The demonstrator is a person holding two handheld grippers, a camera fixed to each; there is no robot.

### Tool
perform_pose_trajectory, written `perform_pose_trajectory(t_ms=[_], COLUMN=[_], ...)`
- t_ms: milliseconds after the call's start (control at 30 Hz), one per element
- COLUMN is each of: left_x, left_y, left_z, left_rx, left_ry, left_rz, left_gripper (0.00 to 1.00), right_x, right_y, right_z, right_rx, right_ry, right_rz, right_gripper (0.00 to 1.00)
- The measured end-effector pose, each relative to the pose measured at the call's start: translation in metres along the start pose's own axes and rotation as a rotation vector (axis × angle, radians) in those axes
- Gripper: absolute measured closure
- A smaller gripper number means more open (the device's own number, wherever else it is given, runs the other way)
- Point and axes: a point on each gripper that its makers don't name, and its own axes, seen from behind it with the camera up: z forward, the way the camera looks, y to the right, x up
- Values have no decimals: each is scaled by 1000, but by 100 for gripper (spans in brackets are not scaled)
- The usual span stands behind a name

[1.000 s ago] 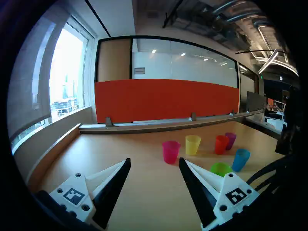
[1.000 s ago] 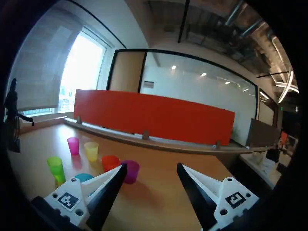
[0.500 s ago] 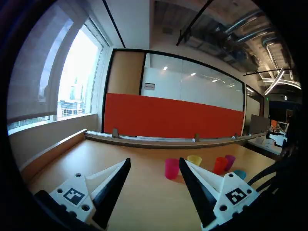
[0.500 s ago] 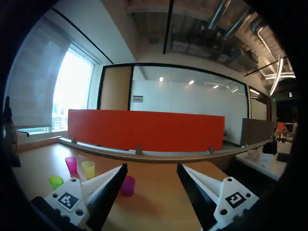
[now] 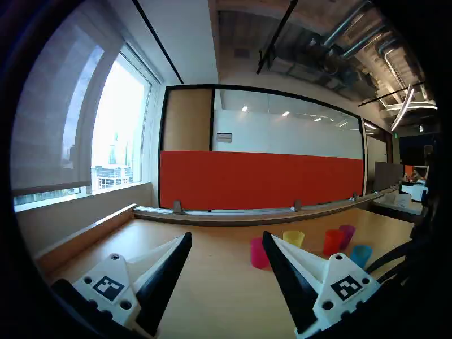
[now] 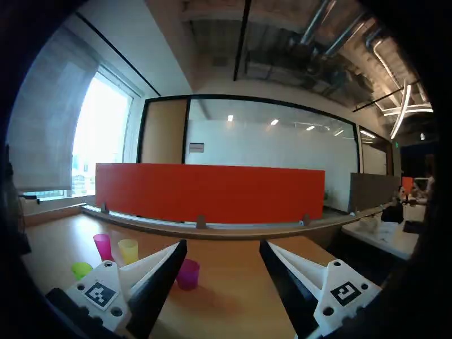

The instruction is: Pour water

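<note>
Several small plastic cups stand on the wooden table (image 5: 214, 282). In the left gripper view a pink cup (image 5: 258, 252), a yellow cup (image 5: 293, 238), an orange-red cup (image 5: 333, 242), a purple cup (image 5: 346, 235) and a blue cup (image 5: 360, 255) sit ahead and to the right. My left gripper (image 5: 227, 240) is open and holds nothing. In the right gripper view a pink cup (image 6: 103, 246), a yellow cup (image 6: 128, 250), a green cup (image 6: 81, 269) and a purple cup (image 6: 188, 274) stand to the left. My right gripper (image 6: 222, 246) is open with nothing between its fingers, low over the table.
An orange partition panel (image 5: 260, 179) runs along the table's far edge on a rail (image 5: 243, 212). A bright window (image 5: 113, 141) is on the left. A second desk with items (image 6: 390, 231) stands to the right.
Both views have tilted upward and lowered toward the table, so the cups sit lower in view and partly slip behind the fingers. Both grippers stay open.
</note>
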Motion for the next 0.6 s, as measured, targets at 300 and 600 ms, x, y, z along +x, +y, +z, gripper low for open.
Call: perform_pose_trajectory(t_ms=[300,600], left_x=[-31,-54], left_y=[2,-3], left_z=[3,11], left_rx=[31,80], left_ry=[-32,-27], left_rz=[-9,-13], left_gripper=[7,8], right_x=[-5,-11], right_y=[2,-1], right_z=[-2,-1], right_rx=[-38,-54], right_ry=[-3,-12], right_rz=[12,28], right_gripper=[0,0])
